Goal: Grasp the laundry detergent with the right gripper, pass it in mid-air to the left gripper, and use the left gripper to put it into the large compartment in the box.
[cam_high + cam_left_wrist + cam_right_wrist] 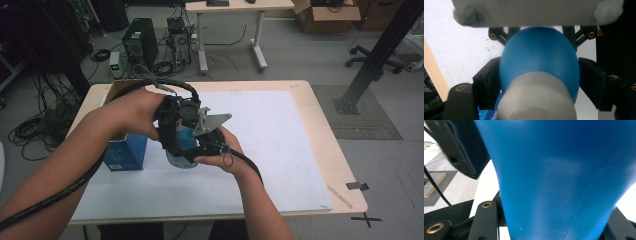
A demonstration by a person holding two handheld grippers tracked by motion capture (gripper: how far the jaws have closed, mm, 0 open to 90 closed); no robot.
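Observation:
A blue bulb-shaped object with a white neck is held above the white sheet between both grippers. My left gripper comes in from the left. In the left gripper view its black pads sit against both sides of the blue body. My right gripper comes in from the right with its grey plate on top. In the right gripper view the blue body rises from between its jaws, gripped. A pad of the left gripper shows there at upper left.
An open box with blue sides stands on the table's left part, just left of the hands. A white sheet covers most of the wooden table. Desks, a computer tower and cables lie on the floor beyond.

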